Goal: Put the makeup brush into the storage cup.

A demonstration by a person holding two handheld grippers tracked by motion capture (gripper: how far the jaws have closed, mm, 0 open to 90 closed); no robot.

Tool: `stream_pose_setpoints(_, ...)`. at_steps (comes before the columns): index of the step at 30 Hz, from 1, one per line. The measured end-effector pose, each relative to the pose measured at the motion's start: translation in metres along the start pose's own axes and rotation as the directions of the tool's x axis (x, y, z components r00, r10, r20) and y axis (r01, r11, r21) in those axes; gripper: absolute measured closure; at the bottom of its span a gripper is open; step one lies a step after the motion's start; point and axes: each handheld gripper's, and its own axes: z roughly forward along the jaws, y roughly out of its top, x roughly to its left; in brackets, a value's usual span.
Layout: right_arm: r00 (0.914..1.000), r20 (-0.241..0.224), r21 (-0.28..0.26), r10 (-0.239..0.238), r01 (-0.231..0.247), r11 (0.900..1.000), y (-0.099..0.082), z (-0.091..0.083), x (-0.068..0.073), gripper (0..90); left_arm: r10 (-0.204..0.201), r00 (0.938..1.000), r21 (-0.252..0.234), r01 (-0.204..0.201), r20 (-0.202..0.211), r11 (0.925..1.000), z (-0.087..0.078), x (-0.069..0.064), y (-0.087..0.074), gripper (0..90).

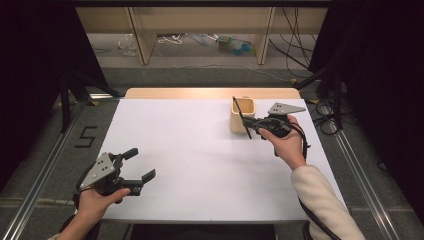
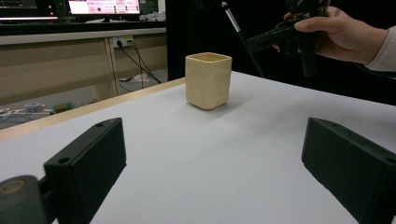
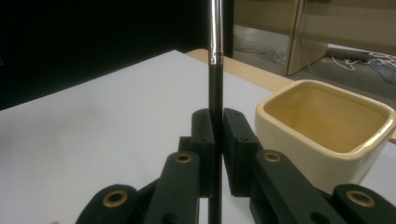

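At the near left edge of the white table, the left tongs are held in a hand with the jaws spread wide and nothing between them. In the left gripper view the two black jaws are seen well apart over bare table, with the cup well beyond them.

Farther across, toward the right of the table, the right tongs are held in the other hand, from which a cream sleeve runs back to the near edge. These tongs are pressed together on a thin black brush, which is pinched by its handle between the pads. The brush is held off the table and slightly tilted, with its upper end above the cup's near side, as seen from the high view. A silver metal band is seen above the black handle in the right gripper view; the tip is out of frame there.

Just beside the right tongs stands the cup, upright on the table. It is a cream, glazed, square cup with rounded corners and a yellowish inside.
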Motion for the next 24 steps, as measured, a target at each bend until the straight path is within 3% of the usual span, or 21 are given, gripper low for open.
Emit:
stream_pose_setpoints(3,1.0,0.004,-0.007,0.003,-0.003,1.0,0.0004,-0.0007,-0.0005,84.2,0.013,0.9999,0.001,-0.013,0.0,0.9999,0.0,0.0011,0.0002,6.0)
stream_pose_setpoints(24,0.9999,0.017,-0.041,0.002,-0.001,0.9992,0.0018,-0.0028,-0.0024,84.2,0.0,1.0,0.001,0.0,0.0,1.0,0.0001,-0.0001,-0.0001,6.0)
